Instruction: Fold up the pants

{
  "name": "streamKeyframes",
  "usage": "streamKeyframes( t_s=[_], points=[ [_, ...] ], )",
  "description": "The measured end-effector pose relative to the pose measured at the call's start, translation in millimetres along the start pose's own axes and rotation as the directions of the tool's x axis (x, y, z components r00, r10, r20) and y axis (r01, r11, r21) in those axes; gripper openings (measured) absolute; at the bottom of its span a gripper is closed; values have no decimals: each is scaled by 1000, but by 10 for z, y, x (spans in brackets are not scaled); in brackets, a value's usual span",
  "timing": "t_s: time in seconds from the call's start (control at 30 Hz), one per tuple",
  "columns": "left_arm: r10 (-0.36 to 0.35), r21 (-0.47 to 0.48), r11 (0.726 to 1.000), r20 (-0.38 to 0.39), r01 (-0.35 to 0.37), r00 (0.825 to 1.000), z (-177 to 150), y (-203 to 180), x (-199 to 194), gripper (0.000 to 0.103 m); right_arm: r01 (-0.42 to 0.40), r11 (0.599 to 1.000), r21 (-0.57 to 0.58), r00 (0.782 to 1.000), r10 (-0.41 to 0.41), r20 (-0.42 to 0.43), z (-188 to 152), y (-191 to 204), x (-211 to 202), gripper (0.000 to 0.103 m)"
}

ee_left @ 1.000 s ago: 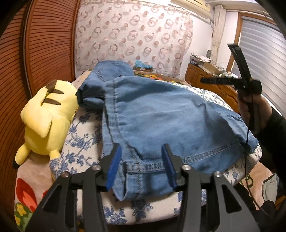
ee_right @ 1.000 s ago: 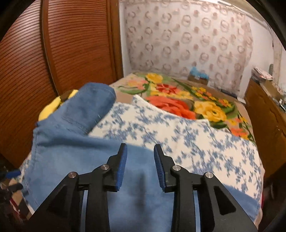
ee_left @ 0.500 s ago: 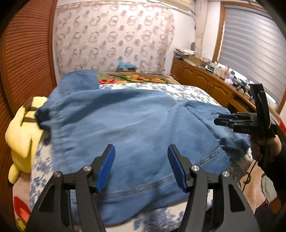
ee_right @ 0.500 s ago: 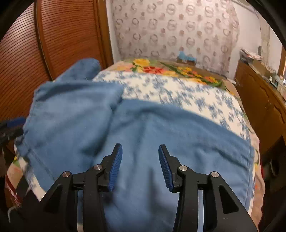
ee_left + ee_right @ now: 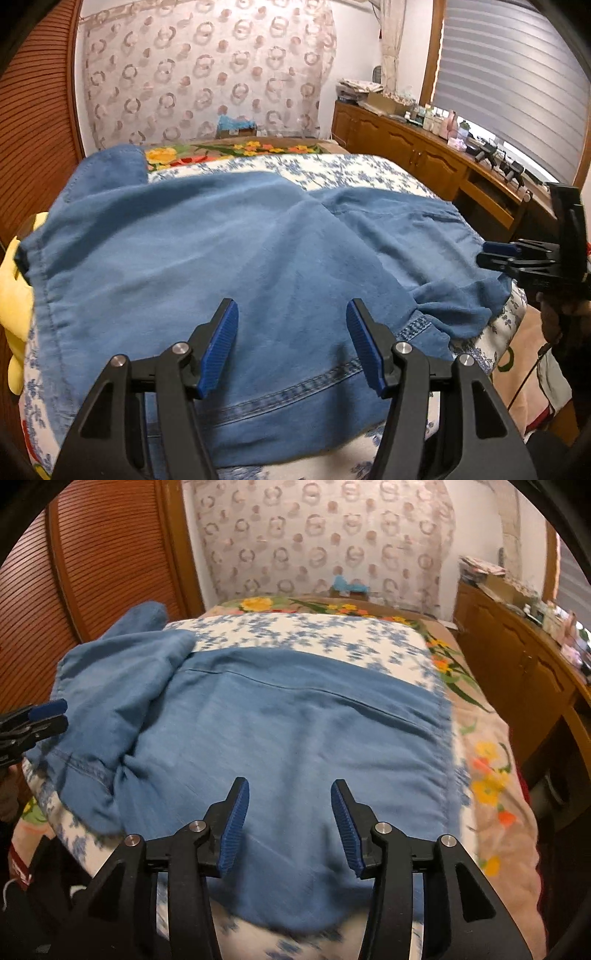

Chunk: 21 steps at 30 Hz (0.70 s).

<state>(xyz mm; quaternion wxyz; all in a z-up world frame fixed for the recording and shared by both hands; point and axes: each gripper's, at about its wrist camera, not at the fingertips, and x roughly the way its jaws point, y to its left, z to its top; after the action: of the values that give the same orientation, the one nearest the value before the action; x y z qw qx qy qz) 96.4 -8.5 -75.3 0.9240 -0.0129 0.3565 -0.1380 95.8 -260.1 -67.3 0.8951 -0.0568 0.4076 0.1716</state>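
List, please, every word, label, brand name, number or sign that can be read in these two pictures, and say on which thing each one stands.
None can be read.
The denim pants show only stitching, no visible label.
The bottles on the wooden sideboard and the blue box by the curtain may carry print, but it is too small and blurred to read.
Both the left gripper and the right gripper show no markings.

A bed with a blue-flowered white cover (image 5: 343, 168) over a bright floral blanket (image 5: 491, 775) fills the room. A ring-patterned curtain (image 5: 207, 74) hangs behind it, ribbed wooden doors (image 5: 96, 561) stand beside it, and a cluttered wooden sideboard (image 5: 417, 147) sits under a window blind (image 5: 517, 74).
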Motion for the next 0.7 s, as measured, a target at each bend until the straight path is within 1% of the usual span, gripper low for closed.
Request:
streamKeyframes(
  t_s=[0.1,0.23,0.33,0.43,0.57,0.7],
  points=[
    [0,12,1000,-22,0,1000,-3,-115,112,60,21,1000,13,1000,-21,4,-99,-120,-101,51],
    [-2,30,1000,-46,3,999,-23,-241,218,60,75,997,14,997,-75,-5,-228,-263,-197,52],
    [17,46,999,-53,-14,998,-56,-319,289,60,81,996,46,997,-81,-3,-316,-411,-296,52],
    [25,52,998,-50,-23,998,-91,-320,311,60,96,993,63,995,-96,8,-379,-537,-393,52],
    [9,45,999,-34,-7,999,-132,-291,306,61,125,988,93,992,-127,21,-441,-691,-483,52],
    [-3,50,999,-29,5,1000,-155,-280,295,61,117,984,131,993,-119,13,-500,-771,-455,52]
  ],
)
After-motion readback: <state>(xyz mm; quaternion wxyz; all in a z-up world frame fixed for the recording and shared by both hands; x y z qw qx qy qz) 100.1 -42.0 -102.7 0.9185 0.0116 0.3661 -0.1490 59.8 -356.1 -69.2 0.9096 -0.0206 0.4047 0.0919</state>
